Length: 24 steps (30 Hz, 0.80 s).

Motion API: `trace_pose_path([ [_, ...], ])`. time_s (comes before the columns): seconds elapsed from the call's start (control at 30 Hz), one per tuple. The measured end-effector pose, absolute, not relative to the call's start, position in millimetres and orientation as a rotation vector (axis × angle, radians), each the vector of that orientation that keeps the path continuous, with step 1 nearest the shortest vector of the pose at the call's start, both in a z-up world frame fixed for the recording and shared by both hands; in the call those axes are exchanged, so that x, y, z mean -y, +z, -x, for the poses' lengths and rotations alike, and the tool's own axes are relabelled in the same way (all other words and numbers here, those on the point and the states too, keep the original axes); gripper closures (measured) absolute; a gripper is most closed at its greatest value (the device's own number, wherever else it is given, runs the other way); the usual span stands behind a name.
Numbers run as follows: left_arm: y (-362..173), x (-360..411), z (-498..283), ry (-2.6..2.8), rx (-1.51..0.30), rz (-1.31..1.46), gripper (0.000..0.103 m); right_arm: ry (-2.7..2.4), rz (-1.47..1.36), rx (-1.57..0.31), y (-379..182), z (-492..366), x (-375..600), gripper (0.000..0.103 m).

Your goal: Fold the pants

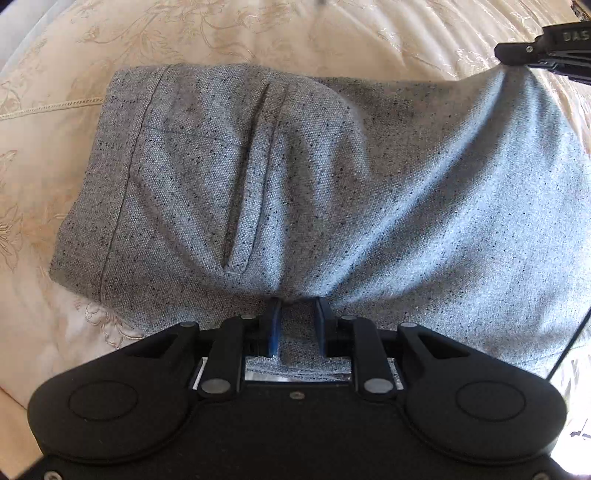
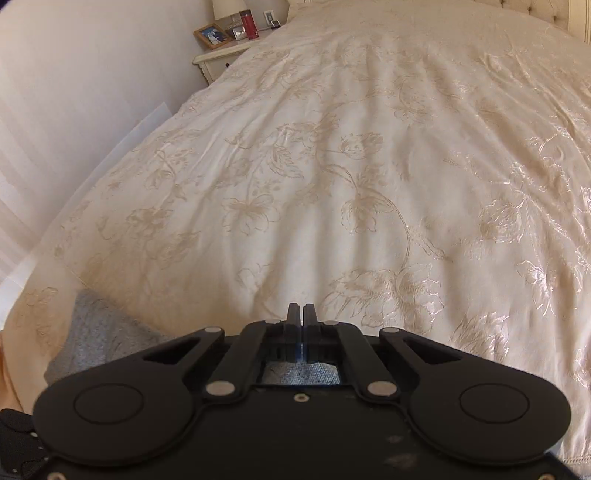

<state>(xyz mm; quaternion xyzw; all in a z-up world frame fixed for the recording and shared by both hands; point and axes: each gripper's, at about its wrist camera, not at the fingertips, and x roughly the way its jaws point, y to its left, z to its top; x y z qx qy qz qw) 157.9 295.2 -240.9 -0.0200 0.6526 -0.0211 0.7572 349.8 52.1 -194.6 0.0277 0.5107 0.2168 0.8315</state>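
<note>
Grey speckled pants point(image 1: 295, 177) lie folded on a cream embroidered bedspread point(image 1: 221, 33). My left gripper point(image 1: 297, 314) is shut on the near edge of the pants, with cloth bunched between its blue pads. My right gripper point(image 1: 524, 51) shows at the top right of the left wrist view, pinching and lifting the far right corner of the pants. In the right wrist view my right gripper point(image 2: 303, 314) has its jaws pressed together, and grey cloth point(image 2: 303, 373) shows below them. A part of the pants point(image 2: 96, 332) also hangs at the lower left there.
The bedspread point(image 2: 332, 166) stretches far ahead in the right wrist view. A nightstand point(image 2: 218, 59) with a photo frame point(image 2: 212, 36) and a red bottle point(image 2: 251, 25) stands by the wall at the back left. The bed's left edge runs along a pale wall.
</note>
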Motion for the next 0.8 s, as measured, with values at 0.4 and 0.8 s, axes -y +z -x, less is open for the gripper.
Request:
trace_pose_path([
  [0.4,-181.8,-333.1,-202.9,-0.058,-1.215,0.110,0.075,0.456,-0.208,-1.094,-183.3,-332.7,-19.4,0.082],
  [0.8,-220.3,-370.9,-239.8,0.153,-1.270,0.037,0.076,0.270,-0.017,-1.242,-237.1,-289.3,-14.6,0.091],
])
